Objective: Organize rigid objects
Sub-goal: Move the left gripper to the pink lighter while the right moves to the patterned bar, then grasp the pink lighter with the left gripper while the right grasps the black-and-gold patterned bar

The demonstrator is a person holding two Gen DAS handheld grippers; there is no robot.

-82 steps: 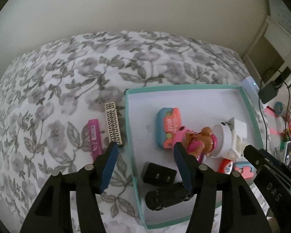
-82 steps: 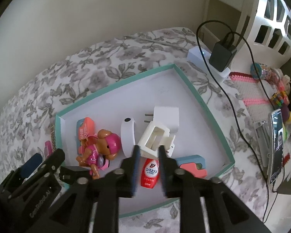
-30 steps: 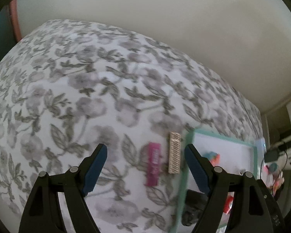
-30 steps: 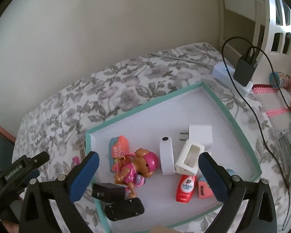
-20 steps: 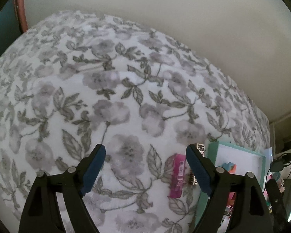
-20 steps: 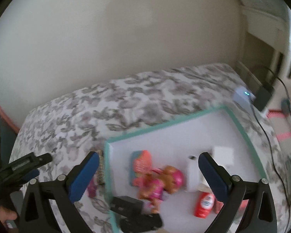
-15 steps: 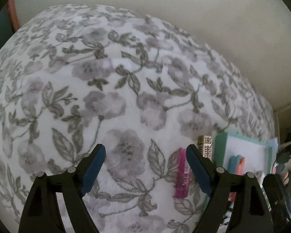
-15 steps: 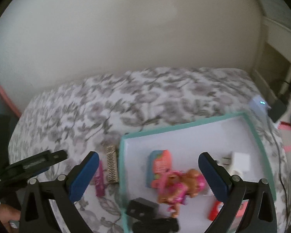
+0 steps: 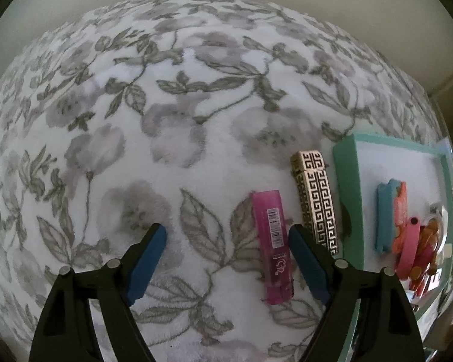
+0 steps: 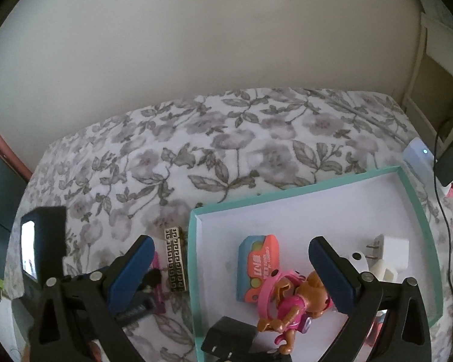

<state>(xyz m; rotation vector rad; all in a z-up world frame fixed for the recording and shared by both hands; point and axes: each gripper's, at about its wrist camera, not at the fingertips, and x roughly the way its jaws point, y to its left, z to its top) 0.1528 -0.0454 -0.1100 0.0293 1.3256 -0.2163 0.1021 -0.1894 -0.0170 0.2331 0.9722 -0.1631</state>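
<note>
The left gripper [image 9: 228, 236] stands wide with nothing between its blue pads, low over a floral bedspread [image 9: 172, 126]; at the lower right of its view a pink lighter [image 9: 273, 246] lies lengthwise just inside the right-hand finger, apart from it. Just beside the lighter, further right, a gold-and-black patterned bar [image 9: 315, 200] lies parallel, close against the outer wall of a teal-rimmed tray [image 9: 347, 187]. The right gripper [image 10: 231, 270] is likewise spread wide and holds nothing, hanging above the tray's left half in the lower part of its view. Inside the white-floored tray [image 10: 302, 190], between the fingers, sits an orange-and-blue toy block [image 10: 256, 267], and touching its lower edge lies a pink-dressed toy pup figure [image 10: 293, 304]. A black plug adapter [image 10: 229, 339] rests at the tray's bottom edge of the frame, and a white plug adapter [image 10: 391, 249] with prongs pointing left sits toward the right, with other white pieces partly hidden behind the finger. Outside the tray, at the far right, a white power strip [image 10: 418, 158] carries a black charger [image 10: 450, 166].
</note>
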